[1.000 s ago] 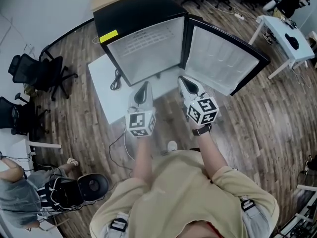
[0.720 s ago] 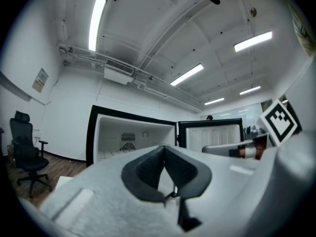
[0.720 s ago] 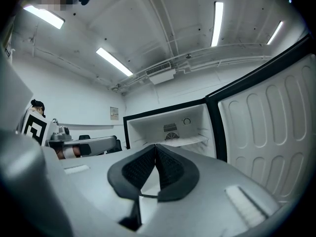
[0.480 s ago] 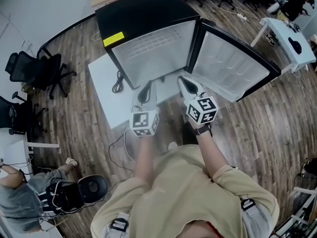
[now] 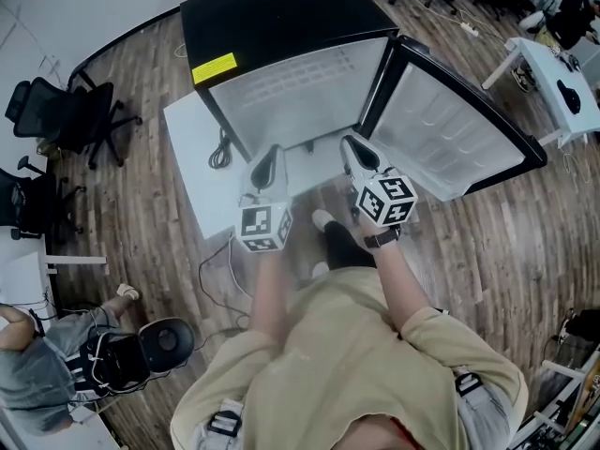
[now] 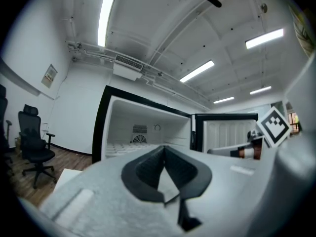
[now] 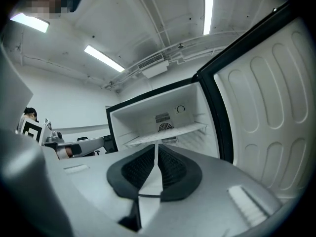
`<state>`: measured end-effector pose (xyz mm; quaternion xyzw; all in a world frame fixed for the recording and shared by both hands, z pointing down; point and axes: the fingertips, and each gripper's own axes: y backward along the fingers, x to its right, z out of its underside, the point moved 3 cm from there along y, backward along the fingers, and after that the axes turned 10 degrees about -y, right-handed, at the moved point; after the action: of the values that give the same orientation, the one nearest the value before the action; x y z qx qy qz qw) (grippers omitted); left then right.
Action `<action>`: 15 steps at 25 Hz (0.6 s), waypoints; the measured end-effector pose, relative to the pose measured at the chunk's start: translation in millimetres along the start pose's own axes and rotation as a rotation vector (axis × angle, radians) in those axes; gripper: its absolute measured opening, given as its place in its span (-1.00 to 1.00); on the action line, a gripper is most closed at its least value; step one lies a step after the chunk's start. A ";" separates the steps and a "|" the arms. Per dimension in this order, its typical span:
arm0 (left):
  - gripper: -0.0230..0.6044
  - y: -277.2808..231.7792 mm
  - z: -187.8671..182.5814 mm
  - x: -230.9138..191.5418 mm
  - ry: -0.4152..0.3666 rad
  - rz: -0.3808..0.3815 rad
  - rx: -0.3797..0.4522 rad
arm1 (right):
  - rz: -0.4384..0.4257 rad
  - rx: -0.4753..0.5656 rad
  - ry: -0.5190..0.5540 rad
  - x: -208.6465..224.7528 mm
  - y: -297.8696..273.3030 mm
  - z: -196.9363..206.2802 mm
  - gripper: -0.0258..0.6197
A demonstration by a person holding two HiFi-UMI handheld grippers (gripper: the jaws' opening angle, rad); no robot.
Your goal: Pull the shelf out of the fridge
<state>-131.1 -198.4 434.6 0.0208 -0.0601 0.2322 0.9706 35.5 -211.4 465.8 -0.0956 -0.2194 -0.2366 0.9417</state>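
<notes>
A black fridge (image 5: 272, 17) stands in front of me with its door (image 5: 450, 134) swung open to the right. Its white inside holds a white shelf (image 7: 163, 132), which also shows low in the cavity as the shelf (image 6: 123, 147) in the left gripper view. Both grippers point level at the opening and stay short of it. My left gripper (image 5: 272, 162) is shut with nothing between its pads, the same as the left gripper (image 6: 164, 149) in its own view. My right gripper (image 5: 352, 143) is also shut and empty, its tips (image 7: 157, 147) in line with the shelf.
The fridge stands on a white low platform (image 5: 192, 157) with a black cable (image 5: 220, 148) lying on it. Office chairs (image 5: 66, 120) stand at the left and a white table (image 5: 553, 73) at the far right. A person (image 5: 47, 373) sits at the lower left.
Both grippers have moved forward toward the fridge opening and sunk a little. The fridge now looks closer and larger in the head view.
</notes>
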 end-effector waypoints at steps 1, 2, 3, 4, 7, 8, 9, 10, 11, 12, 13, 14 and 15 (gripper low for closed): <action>-0.92 -3.7 0.8 0.5 -0.005 0.003 -0.005 | 0.002 -0.003 -0.026 5.4 -4.0 1.1 -0.87; -0.92 -8.0 1.6 1.4 -0.009 0.008 -0.011 | 0.008 -0.002 -0.061 11.9 -7.5 1.9 -0.87; -0.92 -12.7 2.2 2.3 -0.011 0.013 -0.015 | 0.014 0.002 -0.100 18.6 -10.5 1.8 -0.87; -0.92 -17.5 2.2 2.5 -0.011 0.017 -0.018 | 0.017 0.007 -0.136 24.7 -13.6 1.0 -0.87; -0.92 -31.3 2.3 -1.4 -0.013 0.018 -0.018 | 0.013 0.015 -0.212 37.6 -25.5 -0.8 -0.84; -0.92 -36.0 3.3 -2.6 -0.013 0.019 -0.019 | 0.012 0.016 -0.230 41.8 -28.9 -0.7 -0.81; -0.92 -40.8 4.9 -3.0 -0.011 0.021 -0.022 | 0.013 0.016 -0.247 46.1 -31.7 -0.5 -0.76; -0.92 -45.4 6.7 -3.1 -0.009 0.024 -0.025 | 0.015 0.017 -0.263 50.4 -34.2 -0.2 -0.73; -0.92 -50.1 8.3 -3.3 -0.007 0.025 -0.028 | 0.015 0.017 -0.278 54.3 -37.2 0.0 -0.70; -0.92 -54.7 9.7 -3.9 -0.005 0.026 -0.031 | 0.014 0.015 -0.291 57.9 -40.9 0.1 -0.67; -0.92 -59.1 10.9 -4.8 -0.003 0.027 -0.033 | 0.013 0.013 -0.303 61.1 -45.1 0.2 -0.65; -0.92 -63.3 12.1 -5.8 -0.002 0.027 -0.036 | 0.012 0.009 -0.314 64.0 -49.6 0.3 -0.65; -0.92 -67.2 13.3 -6.7 -0.001 0.028 -0.039 | 0.011 0.005 -0.324 66.8 -54.0 0.7 -0.65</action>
<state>-107.9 -262.3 446.1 0.0013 -0.0652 0.2445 0.9675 61.8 -285.1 501.1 -0.1316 -0.3686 -0.2125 0.8954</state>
